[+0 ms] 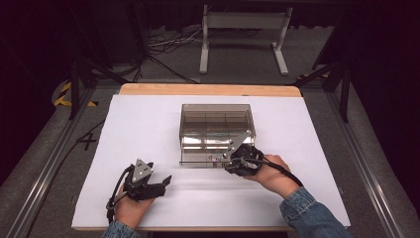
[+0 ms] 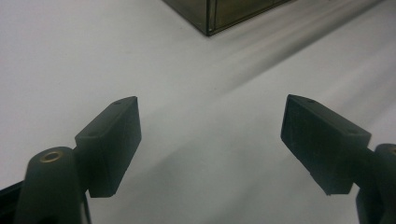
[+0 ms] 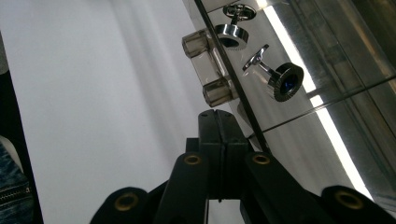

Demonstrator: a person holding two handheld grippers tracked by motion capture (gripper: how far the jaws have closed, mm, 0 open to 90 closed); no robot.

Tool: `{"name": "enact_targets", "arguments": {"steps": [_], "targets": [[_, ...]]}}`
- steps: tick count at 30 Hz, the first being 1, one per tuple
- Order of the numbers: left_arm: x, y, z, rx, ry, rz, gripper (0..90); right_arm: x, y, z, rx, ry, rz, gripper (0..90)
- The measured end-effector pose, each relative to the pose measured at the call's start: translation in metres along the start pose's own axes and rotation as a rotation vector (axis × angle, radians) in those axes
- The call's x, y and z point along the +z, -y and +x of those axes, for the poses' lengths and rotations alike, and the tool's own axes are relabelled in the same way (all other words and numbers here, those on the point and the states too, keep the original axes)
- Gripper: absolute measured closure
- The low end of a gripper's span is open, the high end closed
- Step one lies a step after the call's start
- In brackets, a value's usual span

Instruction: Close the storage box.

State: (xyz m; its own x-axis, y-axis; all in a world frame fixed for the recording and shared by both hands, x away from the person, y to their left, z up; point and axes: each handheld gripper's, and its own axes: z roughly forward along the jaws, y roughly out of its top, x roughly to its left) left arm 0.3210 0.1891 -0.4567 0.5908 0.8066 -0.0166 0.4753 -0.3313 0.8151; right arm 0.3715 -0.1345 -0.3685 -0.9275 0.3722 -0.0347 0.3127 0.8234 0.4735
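Right gripper [image 1: 229,157]: held low at the front face of the smoked clear box [image 1: 217,130], pointing up-left; jaws pressed flat together with nothing between them, their tips just below the drawer's handle [image 3: 211,70].
Right hand [image 1: 271,174]: wrapped around the gripper's rear, denim sleeve [image 1: 309,213] coming in from the lower right, black cable looping over the knuckles.
Left gripper [image 1: 148,184]: resting near the table's front edge, turned to point rightward; jaws spread wide, only white surface between them.
Left hand [image 1: 130,208]: gripping from below, wrist at the front edge of the white table cover [image 1: 138,124].
Box: sits right of centre on the cover; its bottom drawer [image 1: 205,157] stands out a little toward the person.
Cufflinks: two silver cufflinks [image 3: 273,74] lie inside the drawer just behind its front wall, one with a blue face.
Edges: the box's near-left corner [image 2: 208,31] lies well ahead of the left jaws.
Open room: broad bare cover left of the box and between the two grippers; a narrower strip lies right of the box.
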Motion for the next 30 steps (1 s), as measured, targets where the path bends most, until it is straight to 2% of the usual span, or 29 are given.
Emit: {"name": "enact_targets", "arguments": {"steps": [9, 12, 18, 30], "targets": [[0.0, 0.0, 0.0, -0.001, 0.001, -0.002, 20.9, -0.001, -0.006, -0.001, -0.005, 0.01, -0.002, 89.9], [0.0, 0.0, 0.0, -0.002, 0.001, -0.002, 20.8, -0.002, -0.007, -0.004, 0.012, 0.021, -0.01, 89.9], [0.0, 0.0, 0.0, -0.001, 0.0, -0.002, 20.8, -0.003, -0.01, -0.008, 0.017, 0.038, -0.006, 89.9], [0.0, 0.0, 0.0, -0.001, 0.001, -0.001, 20.8, -0.001, -0.016, -0.021, 0.029, 0.073, -0.037, 89.8]]}}
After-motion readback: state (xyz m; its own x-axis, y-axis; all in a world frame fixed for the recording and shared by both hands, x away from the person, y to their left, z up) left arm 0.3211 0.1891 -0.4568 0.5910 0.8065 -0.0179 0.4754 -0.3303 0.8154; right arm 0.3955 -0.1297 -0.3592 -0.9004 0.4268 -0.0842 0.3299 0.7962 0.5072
